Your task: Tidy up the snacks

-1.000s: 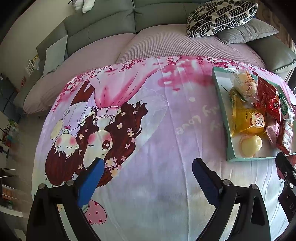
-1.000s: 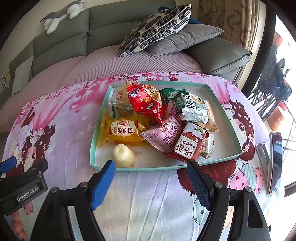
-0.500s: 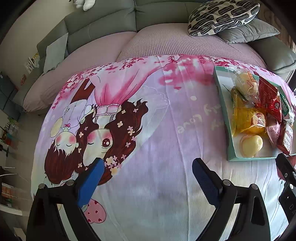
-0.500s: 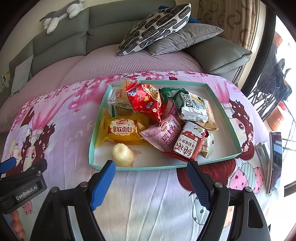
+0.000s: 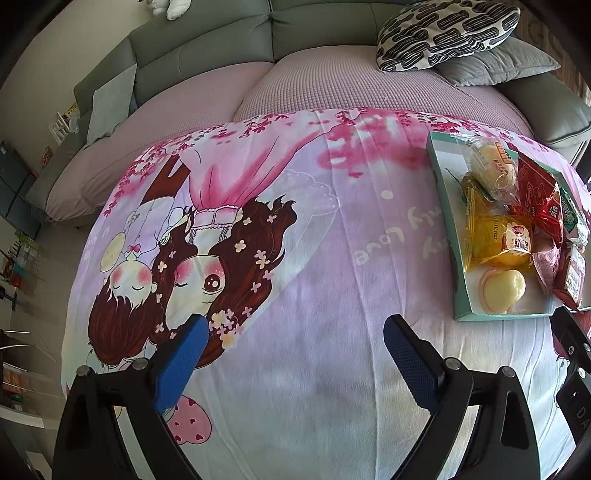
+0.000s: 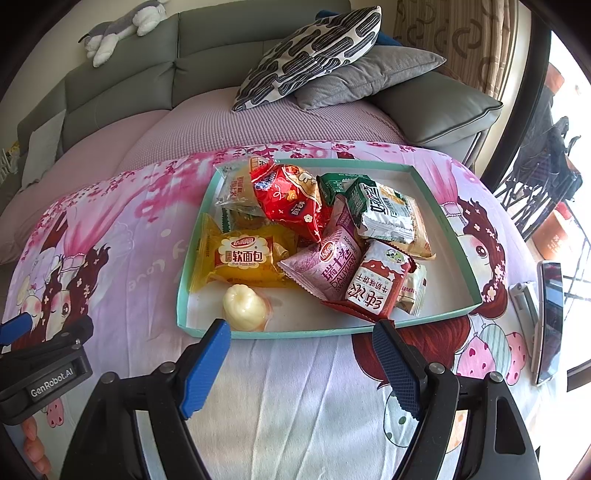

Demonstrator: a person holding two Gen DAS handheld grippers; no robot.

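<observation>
A teal tray (image 6: pixel 439 192) (image 5: pixel 448 206) holds several snack packets in a loose pile: a yellow bread pack (image 6: pixel 242 256) (image 5: pixel 498 240), a red bag (image 6: pixel 291 197), a pink pack (image 6: pixel 330 264), a green-and-white pack (image 6: pixel 380 210) and a pale heart-shaped jelly (image 6: pixel 245 308) (image 5: pixel 502 290). My right gripper (image 6: pixel 301 360) stands open just short of the tray's near rim, with nothing between its blue pads. The left gripper (image 5: pixel 295 350) is open over bare cloth, well left of the tray. Its black body (image 6: pixel 44 365) shows at the lower left of the right wrist view.
The table wears a pink cartoon cloth (image 5: pixel 295 236). A phone on a stand (image 6: pixel 550 317) lies near the right edge. Behind the table is a grey sofa (image 6: pixel 122 96) with a patterned cushion (image 6: pixel 314 59), a grey cushion (image 6: pixel 369 75) and a plush toy (image 6: pixel 118 27).
</observation>
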